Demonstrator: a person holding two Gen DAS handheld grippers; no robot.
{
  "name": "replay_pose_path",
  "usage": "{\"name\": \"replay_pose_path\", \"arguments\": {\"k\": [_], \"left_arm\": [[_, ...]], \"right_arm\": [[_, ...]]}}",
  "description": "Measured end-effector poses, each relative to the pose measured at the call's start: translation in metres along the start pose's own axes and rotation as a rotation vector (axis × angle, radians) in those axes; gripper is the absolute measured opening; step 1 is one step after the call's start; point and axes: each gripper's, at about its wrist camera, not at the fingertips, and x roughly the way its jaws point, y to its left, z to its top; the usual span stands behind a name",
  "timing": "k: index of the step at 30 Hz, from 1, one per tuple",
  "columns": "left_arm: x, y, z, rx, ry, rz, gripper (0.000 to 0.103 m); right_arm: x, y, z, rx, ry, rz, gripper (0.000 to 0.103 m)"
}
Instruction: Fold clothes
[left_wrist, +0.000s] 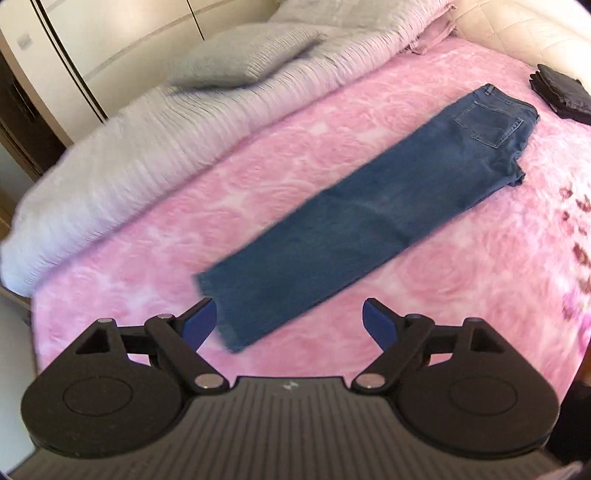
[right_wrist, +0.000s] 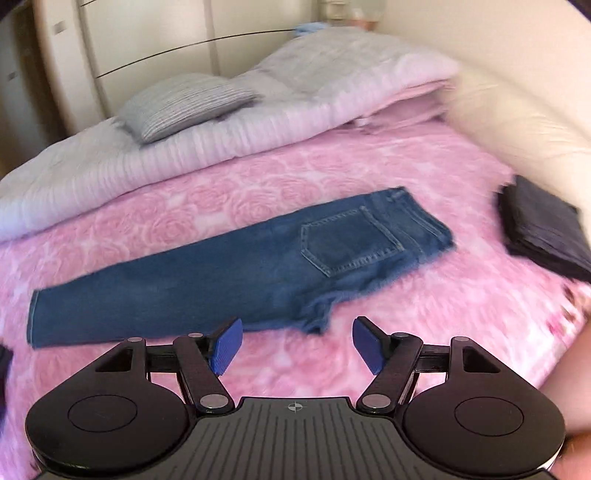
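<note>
Both our grippers sit nearest the lenses: left gripper (left_wrist: 288, 321) and right gripper (right_wrist: 297, 345), jaws spread wide, nothing between the blue pads, neither touching cloth.

Largest to smallest from there. Bed (left_wrist: 122, 266) under a pink rose-pattern cover fills both views; a pale duvet (left_wrist: 122, 147) is bunched along the far side with a grey pillow (right_wrist: 184, 103) on top. Jeans (left_wrist: 369, 221) lie flat mid-bed, already folded leg on leg into one long strip, back pocket (right_wrist: 347, 243) up. A dark folded stack (right_wrist: 546, 236) sits well apart, past the waist end.

Key relation: the strip's long axis runs crosswise to us. Hem end lies just beyond our left gripper; waist and crotch end lies just beyond our right. So each hand has its own end. We judge the next fold goes along the length, hem carried toward waist.
</note>
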Motion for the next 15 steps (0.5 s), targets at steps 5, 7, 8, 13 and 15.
{"name": "replay_pose_path", "arguments": {"k": [5, 7, 8, 13, 15], "left_arm": [[-0.032, 0.038, -0.014, -0.028, -0.052, -0.039, 0.083], [-0.039, 0.046, -0.017, -0.036, -0.070, -0.059, 0.083], [-0.042, 0.049, -0.018, -0.038, -0.082, -0.066, 0.083], [-0.049, 0.054, -0.027, -0.050, -0.115, -0.112, 0.083], [-0.050, 0.053, -0.033, -0.043, -0.118, -0.126, 0.083]], "right_arm": [[-0.054, 0.060, -0.011, -0.006, -0.005, -0.071, 0.070], [-0.068, 0.075, -0.014, -0.017, -0.002, -0.105, 0.070], [-0.073, 0.082, -0.015, -0.019, -0.002, -0.118, 0.070], [-0.091, 0.108, -0.021, -0.044, -0.003, -0.203, 0.071], [-0.093, 0.111, -0.021, -0.028, 0.001, -0.209, 0.072]]}}
